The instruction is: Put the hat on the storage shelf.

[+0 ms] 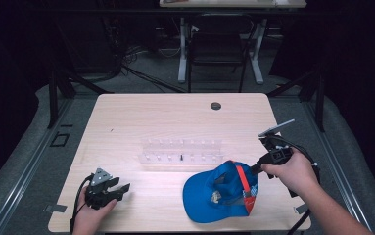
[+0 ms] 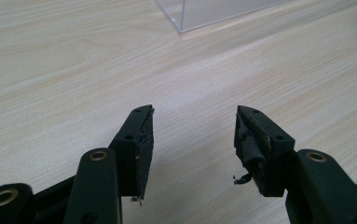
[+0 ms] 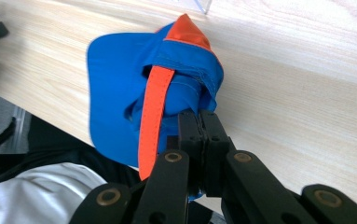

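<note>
The cap (image 1: pixel 220 192) lies at 5 o'clock near the desk (image 1: pixel 175 117) front edge, its back pinched by the right tool (image 1: pixel 257 169). At 7 o'clock the left tool (image 1: pixel 119 188) rests wide and empty. Beyond the clear rack (image 1: pixel 181 151), the desk is free toward 12 o'clock.

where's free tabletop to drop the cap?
Bare patches on the light wooden table: the far strip beyond the clear acrylic rack, and the near middle between the open left claw and the blue fabric cap with orange strap. Crowded at the near right.
</note>
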Tool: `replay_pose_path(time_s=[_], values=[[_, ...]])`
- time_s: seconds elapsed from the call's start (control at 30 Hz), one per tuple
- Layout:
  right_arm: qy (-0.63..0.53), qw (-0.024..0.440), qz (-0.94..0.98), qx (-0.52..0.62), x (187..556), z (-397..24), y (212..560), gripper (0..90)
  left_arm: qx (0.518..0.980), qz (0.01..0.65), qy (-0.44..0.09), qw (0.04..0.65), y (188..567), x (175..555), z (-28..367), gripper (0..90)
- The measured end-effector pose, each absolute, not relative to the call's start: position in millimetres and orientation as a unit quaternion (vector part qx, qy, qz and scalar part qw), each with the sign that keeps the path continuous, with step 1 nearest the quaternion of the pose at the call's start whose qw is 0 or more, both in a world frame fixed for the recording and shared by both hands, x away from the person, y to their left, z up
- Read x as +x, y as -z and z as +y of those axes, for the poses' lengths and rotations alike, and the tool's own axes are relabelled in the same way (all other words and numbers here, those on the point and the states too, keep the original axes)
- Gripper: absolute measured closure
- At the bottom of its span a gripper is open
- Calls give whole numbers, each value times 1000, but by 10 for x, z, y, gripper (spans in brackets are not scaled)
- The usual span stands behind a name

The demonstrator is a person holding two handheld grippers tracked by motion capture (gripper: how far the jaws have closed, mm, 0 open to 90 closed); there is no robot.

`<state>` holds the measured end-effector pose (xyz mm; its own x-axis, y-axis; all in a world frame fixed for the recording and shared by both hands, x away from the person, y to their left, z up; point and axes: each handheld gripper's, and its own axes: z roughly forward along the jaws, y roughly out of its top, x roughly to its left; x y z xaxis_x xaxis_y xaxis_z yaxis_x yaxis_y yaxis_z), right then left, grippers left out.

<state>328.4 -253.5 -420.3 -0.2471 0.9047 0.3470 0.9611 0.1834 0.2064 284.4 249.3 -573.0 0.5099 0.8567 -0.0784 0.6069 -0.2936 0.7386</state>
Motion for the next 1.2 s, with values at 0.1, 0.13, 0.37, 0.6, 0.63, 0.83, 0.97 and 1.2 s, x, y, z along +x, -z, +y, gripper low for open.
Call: replay_pose_path(time_s=[0.1,0.13,0.37,0.6,0.63,0.83,0.97,1.2], values=[[198,81,-763,-610,3291,-2545,4157,895,786,466,-169,371,5736,2845,2484,476],[199,82,-763,-610,3292,-2545,4142,895,786,466,-168,370,5736,2845,2482,476],[215,115,-752,-612,3311,-2557,4064,895,787,467,-168,368,5739,2846,2475,476],[246,147,-733,-617,3321,-2567,3987,896,789,463,-167,367,5740,2847,2472,476],[246,147,-733,-617,3321,-2567,3987,896,789,463,-167,367,5740,2847,2472,476],[264,173,-725,-612,3328,-2555,3934,896,788,465,-169,367,5736,2847,2479,476],[280,185,-715,-614,3317,-2529,3888,896,787,466,-167,369,5741,2847,2471,476],[290,215,-709,-605,3323,-2537,3802,896,787,465,-168,369,5738,2848,2475,475]])
